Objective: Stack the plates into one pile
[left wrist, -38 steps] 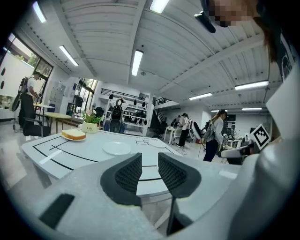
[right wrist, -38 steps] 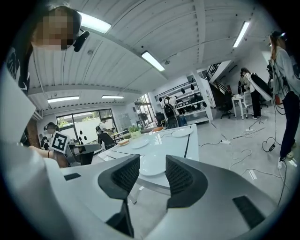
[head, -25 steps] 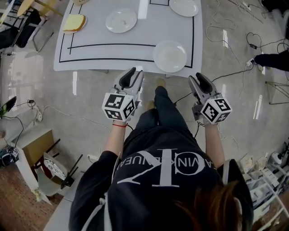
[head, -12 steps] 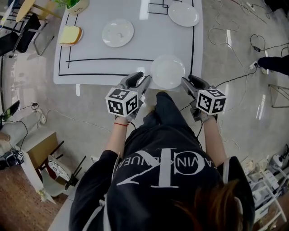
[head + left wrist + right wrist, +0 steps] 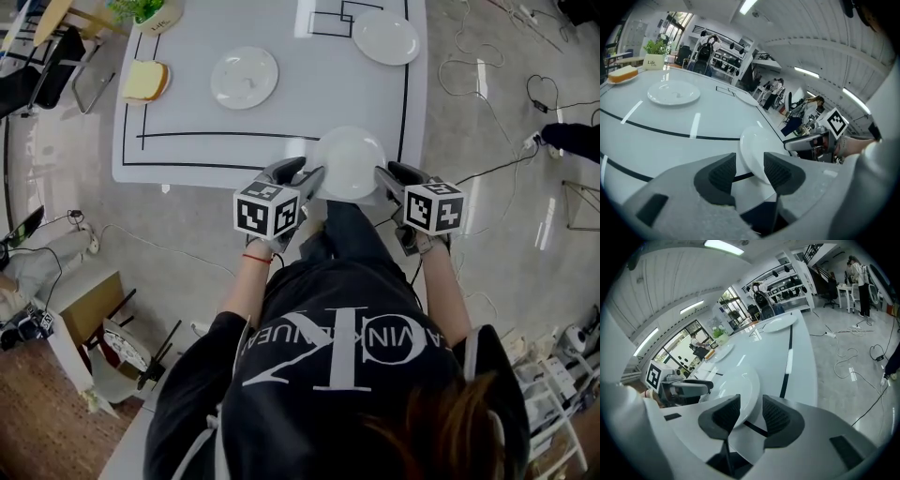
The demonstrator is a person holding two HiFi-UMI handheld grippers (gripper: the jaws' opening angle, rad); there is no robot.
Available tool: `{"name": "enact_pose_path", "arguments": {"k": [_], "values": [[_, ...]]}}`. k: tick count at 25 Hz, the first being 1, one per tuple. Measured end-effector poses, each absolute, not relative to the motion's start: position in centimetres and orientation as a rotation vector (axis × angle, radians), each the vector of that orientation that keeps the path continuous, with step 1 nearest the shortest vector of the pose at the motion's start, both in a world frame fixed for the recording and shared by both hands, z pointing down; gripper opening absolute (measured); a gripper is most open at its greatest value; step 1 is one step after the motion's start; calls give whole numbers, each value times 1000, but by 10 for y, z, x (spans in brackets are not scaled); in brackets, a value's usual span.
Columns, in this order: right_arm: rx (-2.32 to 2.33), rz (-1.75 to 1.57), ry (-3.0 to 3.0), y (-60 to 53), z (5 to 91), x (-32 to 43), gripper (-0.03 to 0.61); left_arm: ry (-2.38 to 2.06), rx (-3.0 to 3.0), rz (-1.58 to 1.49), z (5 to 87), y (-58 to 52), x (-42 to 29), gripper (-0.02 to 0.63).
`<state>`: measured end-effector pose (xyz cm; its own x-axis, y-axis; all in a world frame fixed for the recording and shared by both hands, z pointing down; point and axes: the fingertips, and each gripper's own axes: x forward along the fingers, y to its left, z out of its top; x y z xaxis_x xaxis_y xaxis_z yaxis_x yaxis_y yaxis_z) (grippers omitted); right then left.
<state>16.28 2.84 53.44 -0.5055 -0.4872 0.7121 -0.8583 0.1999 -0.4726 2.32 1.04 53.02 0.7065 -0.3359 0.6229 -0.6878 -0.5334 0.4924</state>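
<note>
**Step 1 of stacking: two-handed grasp on the near plate, not clamped yet**

Near plate (image 5: pixel 349 161) sits flat at the table's (image 5: pixel 187 122) near edge, by the right corner of the black outline; left gripper (image 5: pixel 309 176) is at its left rim, right gripper (image 5: pixel 384 174) at its right rim.

Left gripper view: jaws apart, the plate's rim just at the gap, pads not pressing on it. Right gripper view: same, jaws parted with the rim running into the gap and daylight either side. So both are released and straddling, as far as I can read it.

Still spread out: middle plate (image 5: pixel 245 78) well up the table; far plate (image 5: pixel 385 37) near the far right corner; a fourth plate (image 5: pixel 145 82) at the left carries a yellow slab, bread or sponge, can't tell. No pile started.

Next move, my read: push both in slightly so the pads overlap the rim; close both; lift level; carry to the middle plate and set it down centred. Risk: uneven closing tips the plate or nudges it off the near edge.

Versus 1.0 s ago: both grippers were back by the person's body, well clear of the table; at 0.5 s ago they flanked the plate; now the tips are on the rim line. The plate itself hasn't shifted on the table.
</note>
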Motion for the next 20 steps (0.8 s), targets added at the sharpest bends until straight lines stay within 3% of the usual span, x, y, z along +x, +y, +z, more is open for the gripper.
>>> {"name": "enact_pose_path", "arguments": {"k": [16,20], "values": [[1149,1331,-2103,18,537,153,118,-758,2037,691,539,4,35,198],[1143,1391,-2079,17,539,158,87,-798,2013,682,539,2,34,165]]}}
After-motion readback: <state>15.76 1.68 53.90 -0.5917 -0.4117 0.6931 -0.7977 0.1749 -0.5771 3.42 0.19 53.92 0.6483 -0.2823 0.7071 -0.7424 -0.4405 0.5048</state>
